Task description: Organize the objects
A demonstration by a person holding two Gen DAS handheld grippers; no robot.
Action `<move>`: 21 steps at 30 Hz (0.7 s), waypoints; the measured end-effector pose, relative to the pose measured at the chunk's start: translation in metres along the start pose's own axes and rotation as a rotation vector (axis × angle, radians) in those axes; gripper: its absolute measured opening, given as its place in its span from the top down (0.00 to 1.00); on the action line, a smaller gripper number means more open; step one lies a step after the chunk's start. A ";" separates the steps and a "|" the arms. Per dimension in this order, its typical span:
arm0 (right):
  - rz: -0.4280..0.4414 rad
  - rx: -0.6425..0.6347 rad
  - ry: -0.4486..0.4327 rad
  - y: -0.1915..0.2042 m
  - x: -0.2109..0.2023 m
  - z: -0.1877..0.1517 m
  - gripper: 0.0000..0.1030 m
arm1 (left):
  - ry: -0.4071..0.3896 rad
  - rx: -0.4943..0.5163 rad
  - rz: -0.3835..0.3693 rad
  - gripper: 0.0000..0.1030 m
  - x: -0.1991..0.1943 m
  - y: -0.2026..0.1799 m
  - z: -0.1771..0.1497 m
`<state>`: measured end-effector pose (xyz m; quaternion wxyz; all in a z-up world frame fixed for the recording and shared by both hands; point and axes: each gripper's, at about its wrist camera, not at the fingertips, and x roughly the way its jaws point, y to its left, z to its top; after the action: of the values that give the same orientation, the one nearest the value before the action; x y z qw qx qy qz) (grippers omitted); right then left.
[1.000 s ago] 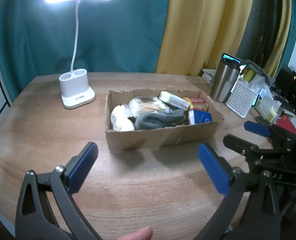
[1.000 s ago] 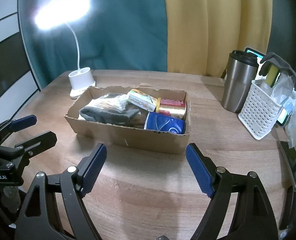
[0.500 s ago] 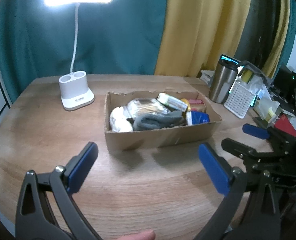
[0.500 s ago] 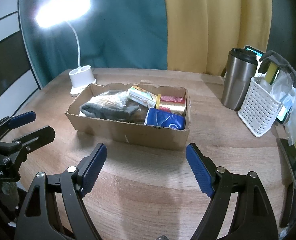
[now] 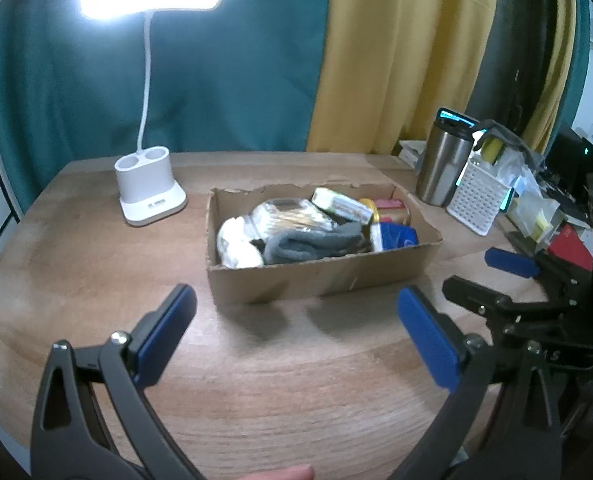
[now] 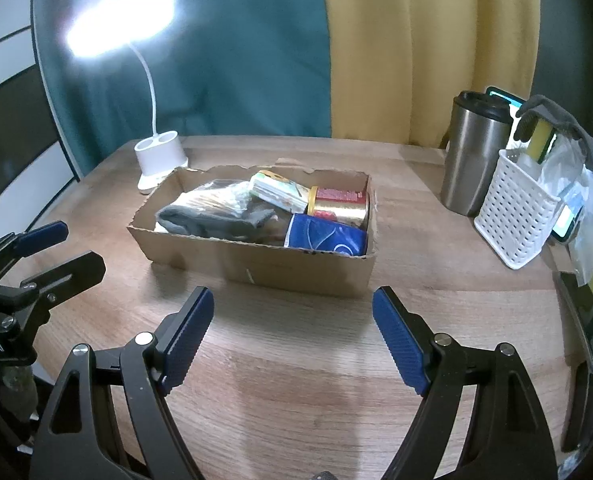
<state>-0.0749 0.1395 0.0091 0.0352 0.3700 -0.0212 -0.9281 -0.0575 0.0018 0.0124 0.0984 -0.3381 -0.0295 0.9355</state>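
Observation:
A shallow cardboard box [image 5: 316, 278] [image 6: 264, 270] sits mid-table, packed with a grey sock [image 5: 316, 242] [image 6: 212, 222], a clear crinkly bag [image 5: 288, 216], a white bundle [image 5: 236, 246], a pale green packet [image 6: 278, 190], a gold and red can [image 6: 340, 206] and a blue pouch [image 6: 326, 236]. My left gripper [image 5: 296, 332] hangs open in front of the box, nothing between its blue pads. Just as empty, my right gripper [image 6: 292, 334] stands open before the box's near wall. Each gripper shows at the edge of the other's view.
A lit white desk lamp [image 5: 150, 192] [image 6: 160, 158] stands behind the box to the left. At the right are a steel tumbler [image 5: 442, 172] [image 6: 472, 160], a white perforated basket [image 6: 516, 208] with clutter, and a phone. Curtains close off the back.
Both views have drawn slightly back from the box, which looks a little smaller. Both grippers stay open and empty.

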 end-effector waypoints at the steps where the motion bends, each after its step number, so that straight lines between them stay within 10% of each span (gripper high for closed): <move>1: 0.000 0.000 0.001 0.000 0.000 0.000 0.18 | -0.008 0.005 0.003 0.01 -0.001 -0.001 0.000; 21: -0.008 -0.007 0.001 -0.002 0.000 -0.001 0.18 | -0.042 0.034 0.030 0.01 0.000 -0.002 -0.003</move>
<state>-0.0742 0.1419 0.0084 0.0330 0.3707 -0.0163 -0.9280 -0.0548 0.0038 0.0106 0.0895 -0.3169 -0.0104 0.9442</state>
